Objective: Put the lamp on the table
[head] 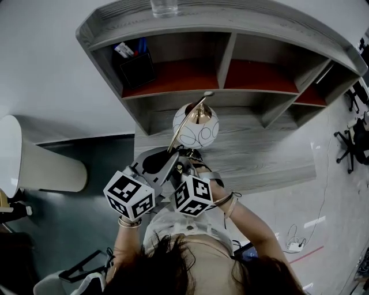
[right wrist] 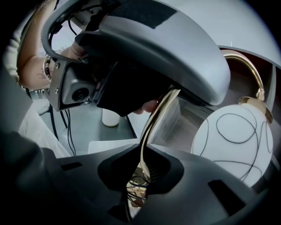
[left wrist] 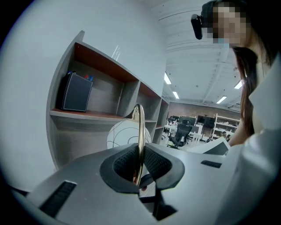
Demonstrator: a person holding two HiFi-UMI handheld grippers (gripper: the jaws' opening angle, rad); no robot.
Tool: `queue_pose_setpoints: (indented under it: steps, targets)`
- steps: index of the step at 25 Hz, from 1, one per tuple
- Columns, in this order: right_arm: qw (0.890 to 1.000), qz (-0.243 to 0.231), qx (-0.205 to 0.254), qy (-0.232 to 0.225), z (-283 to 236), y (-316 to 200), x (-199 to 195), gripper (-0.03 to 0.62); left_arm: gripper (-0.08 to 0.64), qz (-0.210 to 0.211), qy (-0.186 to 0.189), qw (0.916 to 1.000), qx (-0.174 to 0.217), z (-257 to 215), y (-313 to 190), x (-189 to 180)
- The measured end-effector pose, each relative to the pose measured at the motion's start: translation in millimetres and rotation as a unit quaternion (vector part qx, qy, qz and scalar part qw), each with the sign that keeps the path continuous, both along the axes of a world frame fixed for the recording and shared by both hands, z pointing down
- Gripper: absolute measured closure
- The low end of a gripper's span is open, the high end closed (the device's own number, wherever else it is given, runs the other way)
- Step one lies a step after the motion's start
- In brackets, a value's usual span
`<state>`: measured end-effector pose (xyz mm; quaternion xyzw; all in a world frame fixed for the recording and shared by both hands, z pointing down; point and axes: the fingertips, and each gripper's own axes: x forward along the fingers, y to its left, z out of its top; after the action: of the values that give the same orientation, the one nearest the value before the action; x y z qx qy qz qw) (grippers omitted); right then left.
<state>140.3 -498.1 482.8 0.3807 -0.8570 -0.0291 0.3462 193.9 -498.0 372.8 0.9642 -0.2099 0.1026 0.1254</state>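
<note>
Left gripper (left wrist: 139, 166): jaws closed tight on the curved gold metal arm (left wrist: 139, 132) of the white globe lamp with thin black lines (head: 196, 128), pinching the rod from both sides. Right gripper (right wrist: 147, 169): also clamped on that same gold arm, with the left gripper just ahead of it along the rod. So there are 2 grips on 1 rod, marker cubes side by side in the head view. The globe hangs from the arm's upper end. The lamp is over the grey wood-grain table (head: 271, 155), right in front of the grey shelf unit with red-orange compartment floors (head: 230, 34). The lamp base is hidden under the grippers, so contact with the table is unclear. A black box pen holder (head: 136, 68) is in the left compartment. A clear glass (head: 165, 7) stands on the shelf top.
</note>
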Motion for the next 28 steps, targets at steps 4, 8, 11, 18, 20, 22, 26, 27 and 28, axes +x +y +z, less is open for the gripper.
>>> queue_pose_setpoints:
  steps: [4, 8, 11, 18, 20, 22, 26, 27, 28]
  targets:
    - [1.000, -0.001, -0.002, -0.002, 1, 2, -3, 0.540, 0.523, -0.008, -0.006, 1.0000, -0.002, 2, 2, -4]
    - [1.000, -0.003, -0.004, -0.001, 3, 5, -6, 0.540, 0.523, -0.013, -0.012, 0.9998, -0.002, 4, 6, -8]
    - [1.000, -0.002, -0.004, -0.001, 3, 6, -8, 0.540, 0.523, -0.014, -0.015, 0.9998, -0.003, 5, 8, -10]
    - [1.000, -0.003, 0.000, 0.013, 8, 10, -10, 0.540, 0.523, -0.017, -0.018, 0.9997, -0.005, 9, 13, -17]
    - [1.000, -0.004, -0.002, 0.010, 9, 11, -12, 0.540, 0.523, -0.018, -0.019, 0.9996, -0.005, 10, 14, -18]
    - [1.000, -0.004, -0.002, 0.011, 10, 12, -13, 0.540, 0.523, -0.019, -0.020, 0.9996, -0.005, 11, 15, -20]
    - [1.000, -0.002, 0.000, 0.020, 12, 12, -14, 0.540, 0.523, -0.019, -0.021, 0.9996, -0.007, 13, 17, -22]
    - [1.000, -0.002, -0.001, 0.020, 13, 13, -14, 0.540, 0.523, -0.019, -0.021, 0.9996, -0.007, 13, 18, -23]
    - [1.000, -0.003, -0.003, 0.019, 14, 14, -15, 0.540, 0.523, -0.020, -0.020, 0.9996, -0.009, 14, 19, -24]
